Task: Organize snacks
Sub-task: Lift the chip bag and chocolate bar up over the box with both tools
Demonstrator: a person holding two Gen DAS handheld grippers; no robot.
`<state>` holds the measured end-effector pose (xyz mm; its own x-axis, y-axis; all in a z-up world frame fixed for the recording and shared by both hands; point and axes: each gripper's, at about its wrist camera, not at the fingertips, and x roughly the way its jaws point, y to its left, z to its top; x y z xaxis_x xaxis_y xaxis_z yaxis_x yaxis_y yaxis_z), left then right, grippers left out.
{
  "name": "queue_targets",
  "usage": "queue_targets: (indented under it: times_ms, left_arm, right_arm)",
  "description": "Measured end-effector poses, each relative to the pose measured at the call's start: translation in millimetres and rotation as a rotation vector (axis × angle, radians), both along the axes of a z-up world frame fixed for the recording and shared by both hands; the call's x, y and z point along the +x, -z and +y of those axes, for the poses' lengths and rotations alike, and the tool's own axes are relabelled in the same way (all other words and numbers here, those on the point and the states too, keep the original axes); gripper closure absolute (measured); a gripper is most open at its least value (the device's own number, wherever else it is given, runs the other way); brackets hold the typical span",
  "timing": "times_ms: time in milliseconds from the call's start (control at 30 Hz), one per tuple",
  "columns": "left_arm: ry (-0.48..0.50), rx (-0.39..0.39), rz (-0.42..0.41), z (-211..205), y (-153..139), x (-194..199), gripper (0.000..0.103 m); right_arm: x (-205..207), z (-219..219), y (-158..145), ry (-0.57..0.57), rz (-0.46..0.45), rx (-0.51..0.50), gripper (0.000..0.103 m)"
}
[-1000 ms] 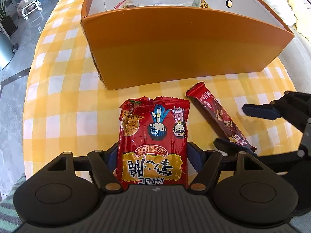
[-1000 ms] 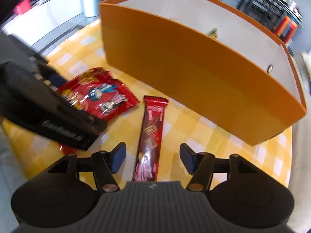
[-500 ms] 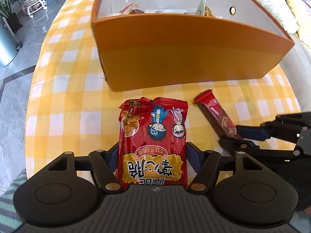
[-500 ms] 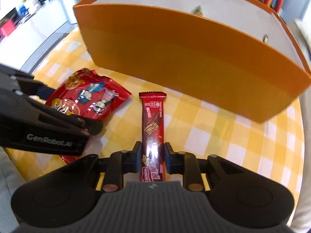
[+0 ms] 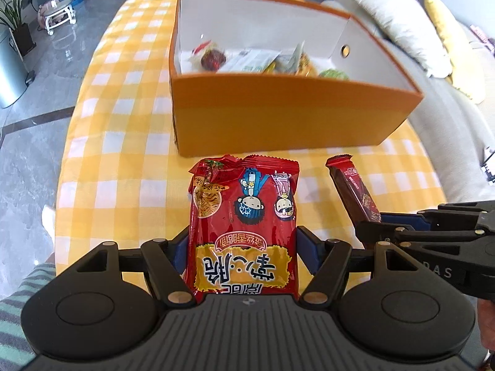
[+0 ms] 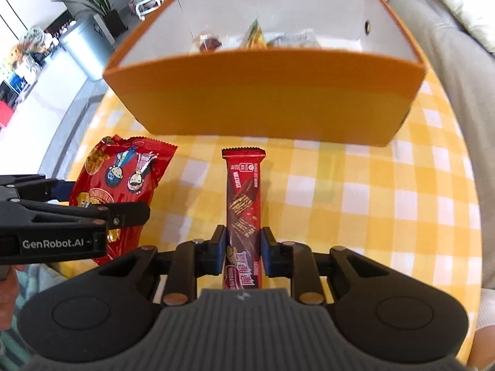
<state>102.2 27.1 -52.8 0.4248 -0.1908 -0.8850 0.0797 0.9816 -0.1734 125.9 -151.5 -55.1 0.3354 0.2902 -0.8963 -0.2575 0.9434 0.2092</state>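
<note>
Now boxing: two grippers, two snacks

Above a yellow checked tablecloth (image 5: 123,142), the left gripper (image 5: 243,250) clamps a red noodle-snack packet (image 5: 244,225) by its sides, while the right gripper (image 6: 243,252) pinches a chocolate wafer bar (image 6: 243,204) at its near end. Both snacks hang just in front of the orange box (image 6: 266,99), where other wrapped snacks (image 5: 256,60) lie inside.

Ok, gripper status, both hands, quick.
Left gripper: closed on the red snack bag.
Right gripper: closed on the chocolate wafer bar.
</note>
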Motion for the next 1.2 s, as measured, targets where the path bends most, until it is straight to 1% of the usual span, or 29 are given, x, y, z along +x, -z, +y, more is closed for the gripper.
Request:
queue_targets:
  times_ms: [100,233,400,467,600,767,833,900,1000,1133,1200]
  left_arm:
    - [0.003,-0.016,-0.038,-1.7,-17.1,-6.2,0.025]
    - [0.026,-0.034,-0.114,-6.9,-45.8,-11.6,0.025]
    - [0.054,-0.050,-0.205,-15.4,-80.9,-3.5,0.025]
    - [0.072,-0.049,-0.230,-19.8,-92.9,5.5,0.025]
    - [0.080,-0.021,-0.282,-26.9,-113.4,28.6,0.025]
    - [0.088,-0.029,-0.314,-35.2,-131.6,63.6,0.025]
    - [0.093,-0.032,-0.311,-38.8,-133.5,76.9,0.025]
    - [0.096,-0.029,-0.299,-41.8,-131.2,92.3,0.025]
    - [0.103,0.006,-0.274,-46.7,-122.4,116.1,0.025]
    - [0.102,0.043,-0.208,-46.3,-99.8,144.2,0.025]
    - [0.105,0.102,-0.184,-45.7,-87.6,155.1,0.025]
  right_arm:
    - [-14.0,-5.6,-20.4,0.008,-0.044,0.008,0.083]
    - [-29.4,-16.8,-47.0,0.031,-0.108,0.021,0.083]
    - [-30.0,-32.5,-81.5,0.061,-0.193,0.055,0.083]
    - [-25.1,-34.4,-94.4,0.066,-0.229,0.055,0.083]
    - [-8.6,-41.4,-119.5,0.069,-0.281,0.059,0.083]
    - [28.0,-52.8,-141.9,0.070,-0.317,0.043,0.083]
    - [46.8,-59.1,-147.8,0.066,-0.315,0.036,0.083]
    - [66.4,-63.8,-146.9,0.063,-0.303,0.021,0.083]
    - [96.6,-67.4,-139.7,0.056,-0.281,-0.020,0.083]
    - [133.0,-67.8,-118.2,0.047,-0.217,-0.055,0.083]
    - [146.8,-62.7,-103.7,0.029,-0.189,-0.078,0.083]
